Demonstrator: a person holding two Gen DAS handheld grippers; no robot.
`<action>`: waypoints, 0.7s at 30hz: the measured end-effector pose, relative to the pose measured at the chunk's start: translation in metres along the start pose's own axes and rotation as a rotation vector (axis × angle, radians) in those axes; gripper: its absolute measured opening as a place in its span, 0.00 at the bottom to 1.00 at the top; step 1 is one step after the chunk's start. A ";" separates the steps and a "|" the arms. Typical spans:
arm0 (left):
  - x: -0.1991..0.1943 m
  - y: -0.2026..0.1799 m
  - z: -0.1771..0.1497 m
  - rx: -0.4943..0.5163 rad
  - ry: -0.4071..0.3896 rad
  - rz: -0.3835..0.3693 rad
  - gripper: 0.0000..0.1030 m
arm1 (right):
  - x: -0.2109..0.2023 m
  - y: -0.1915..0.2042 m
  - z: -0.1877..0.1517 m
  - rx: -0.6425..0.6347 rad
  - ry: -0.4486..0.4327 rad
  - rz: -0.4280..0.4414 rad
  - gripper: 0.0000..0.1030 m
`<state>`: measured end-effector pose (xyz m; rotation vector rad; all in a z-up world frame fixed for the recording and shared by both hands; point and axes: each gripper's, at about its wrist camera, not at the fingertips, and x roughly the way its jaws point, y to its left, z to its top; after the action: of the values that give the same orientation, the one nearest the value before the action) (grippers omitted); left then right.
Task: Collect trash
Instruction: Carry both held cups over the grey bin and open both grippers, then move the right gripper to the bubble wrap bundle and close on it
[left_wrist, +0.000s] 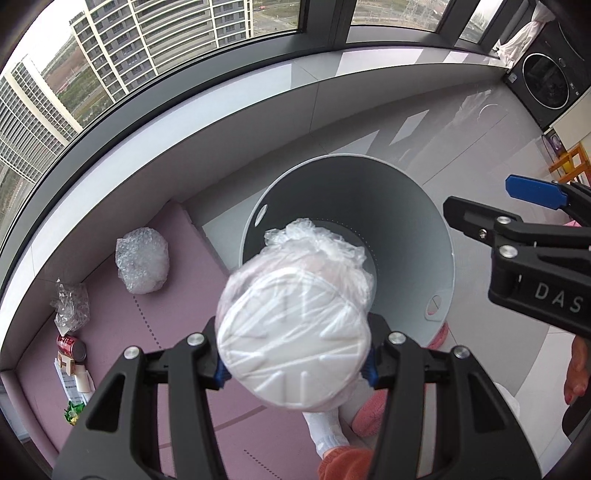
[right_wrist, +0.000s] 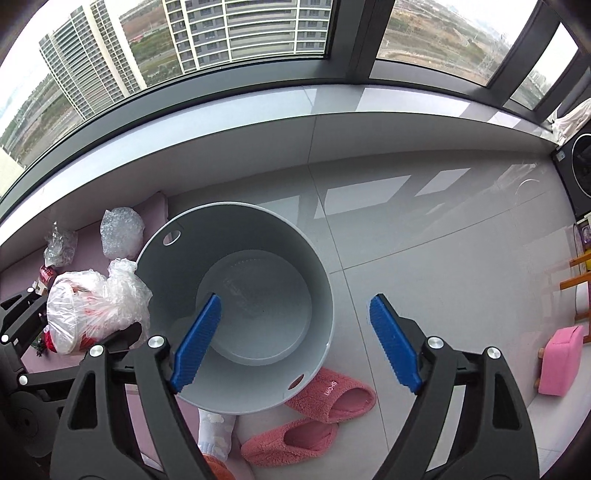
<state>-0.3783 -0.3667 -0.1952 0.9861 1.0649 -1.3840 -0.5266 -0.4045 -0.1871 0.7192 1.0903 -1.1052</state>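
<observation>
On a glossy tiled floor by a curved window, a plastic-wrapped white container (left_wrist: 293, 354) is clenched in the left gripper (left_wrist: 295, 363) jaws at the grey bin's (right_wrist: 317, 266) nine o'clock rim, evidently for dropping in; the right gripper (right_wrist: 295, 339) jaws are released, empty.

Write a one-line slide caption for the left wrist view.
Left tool grips a plastic-wrapped white container above the grey bin; right tool open beside it, more trash on the pink mat.
</observation>
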 end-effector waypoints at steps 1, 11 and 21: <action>0.003 -0.003 0.003 0.006 0.002 -0.007 0.54 | -0.001 -0.002 0.002 0.003 -0.002 -0.002 0.78; -0.002 0.012 0.007 -0.051 0.011 0.002 0.75 | -0.008 0.002 0.020 -0.042 -0.007 0.012 0.78; -0.040 0.123 -0.031 -0.258 0.008 0.152 0.75 | -0.019 0.109 0.052 -0.240 -0.055 0.154 0.78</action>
<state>-0.2527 -0.3289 -0.1737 0.8639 1.1189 -1.0894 -0.4083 -0.4093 -0.1571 0.5694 1.0803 -0.8412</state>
